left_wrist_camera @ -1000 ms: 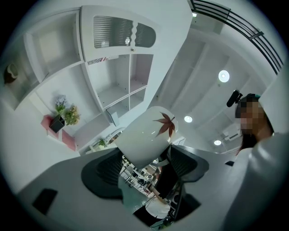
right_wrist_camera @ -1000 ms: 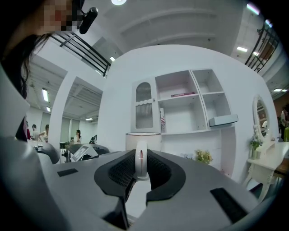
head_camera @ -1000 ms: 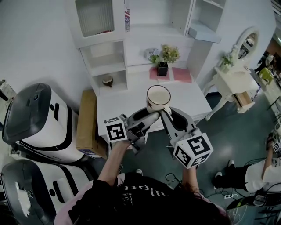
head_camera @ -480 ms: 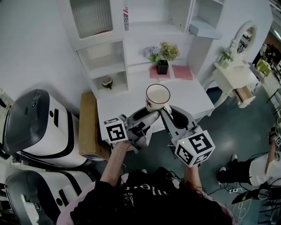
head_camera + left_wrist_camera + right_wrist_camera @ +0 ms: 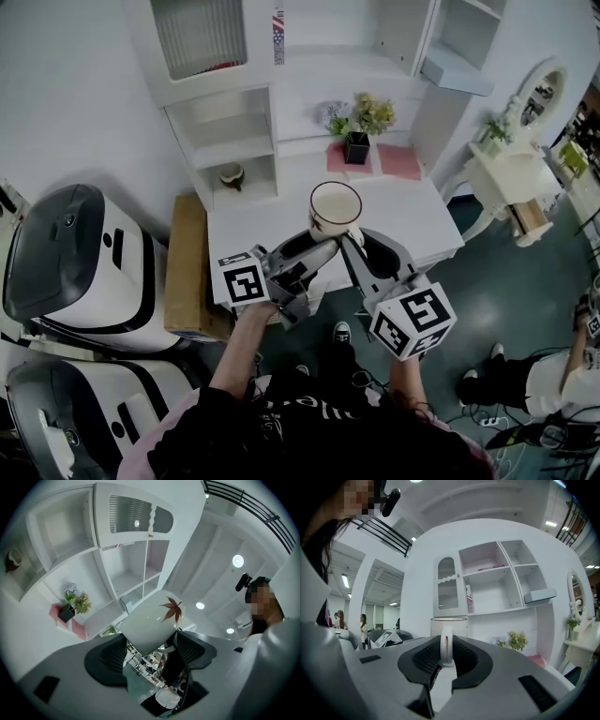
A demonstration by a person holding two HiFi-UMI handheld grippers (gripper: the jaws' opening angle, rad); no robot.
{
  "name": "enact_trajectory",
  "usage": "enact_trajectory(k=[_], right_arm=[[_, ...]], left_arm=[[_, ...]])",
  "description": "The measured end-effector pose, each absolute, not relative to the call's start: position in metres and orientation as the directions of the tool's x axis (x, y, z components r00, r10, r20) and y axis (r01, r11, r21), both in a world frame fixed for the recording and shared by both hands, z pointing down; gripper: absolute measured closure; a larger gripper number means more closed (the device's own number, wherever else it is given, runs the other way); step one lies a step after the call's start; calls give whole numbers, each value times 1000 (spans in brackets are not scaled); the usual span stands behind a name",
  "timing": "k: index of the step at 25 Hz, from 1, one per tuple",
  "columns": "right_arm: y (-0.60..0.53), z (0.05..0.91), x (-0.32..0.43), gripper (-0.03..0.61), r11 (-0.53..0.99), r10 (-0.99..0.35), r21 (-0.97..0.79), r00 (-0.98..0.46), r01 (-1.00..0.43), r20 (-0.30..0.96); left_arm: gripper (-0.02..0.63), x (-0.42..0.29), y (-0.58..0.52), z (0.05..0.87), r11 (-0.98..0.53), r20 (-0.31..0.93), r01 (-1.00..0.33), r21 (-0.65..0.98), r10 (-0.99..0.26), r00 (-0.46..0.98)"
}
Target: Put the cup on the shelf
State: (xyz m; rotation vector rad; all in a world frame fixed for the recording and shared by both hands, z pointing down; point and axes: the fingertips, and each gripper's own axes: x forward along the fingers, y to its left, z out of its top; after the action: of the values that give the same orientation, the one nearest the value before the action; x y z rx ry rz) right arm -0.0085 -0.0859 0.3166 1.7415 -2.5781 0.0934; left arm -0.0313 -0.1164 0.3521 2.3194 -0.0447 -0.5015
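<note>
A white cup [image 5: 336, 208] with a red leaf print [image 5: 172, 609] hangs upright over the white table [image 5: 417, 220]. My right gripper [image 5: 354, 240] is shut on the cup's handle [image 5: 446, 645], which stands pinched between its dark pads. My left gripper [image 5: 319, 251] sits just left of it and lower. Its jaws stand apart, and the cup's body [image 5: 151, 623] rises just past their tips without pad contact that I can see. The white shelf unit [image 5: 234, 131] stands behind the table, and its open compartments also face me in the right gripper view [image 5: 492, 585].
A potted plant [image 5: 358, 142] and pink mats [image 5: 403, 161] sit at the table's back. A small bowl [image 5: 231, 173] is in a low shelf compartment. A cardboard box [image 5: 186, 262] and white-and-black machines [image 5: 75, 253] stand left, a white vanity [image 5: 502, 169] right. A person [image 5: 534, 375] crouches at the lower right.
The head view has shifted slightly. Both grippers and the cup keep the same pose relative to each other.
</note>
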Motion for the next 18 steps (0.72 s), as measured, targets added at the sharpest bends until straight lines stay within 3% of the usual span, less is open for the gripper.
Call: enact_trajectory(k=[6, 18], right_arm=[[-105, 323, 4, 491, 418, -907, -27, -419, -908, 44], [-196, 300, 112, 491, 502, -864, -19, -502, -865, 36]], left_arm=[[265, -18, -135, 360, -731, -336, 83, 677, -206, 919], [265, 88, -225, 338, -740, -330, 13, 672, -284, 900]])
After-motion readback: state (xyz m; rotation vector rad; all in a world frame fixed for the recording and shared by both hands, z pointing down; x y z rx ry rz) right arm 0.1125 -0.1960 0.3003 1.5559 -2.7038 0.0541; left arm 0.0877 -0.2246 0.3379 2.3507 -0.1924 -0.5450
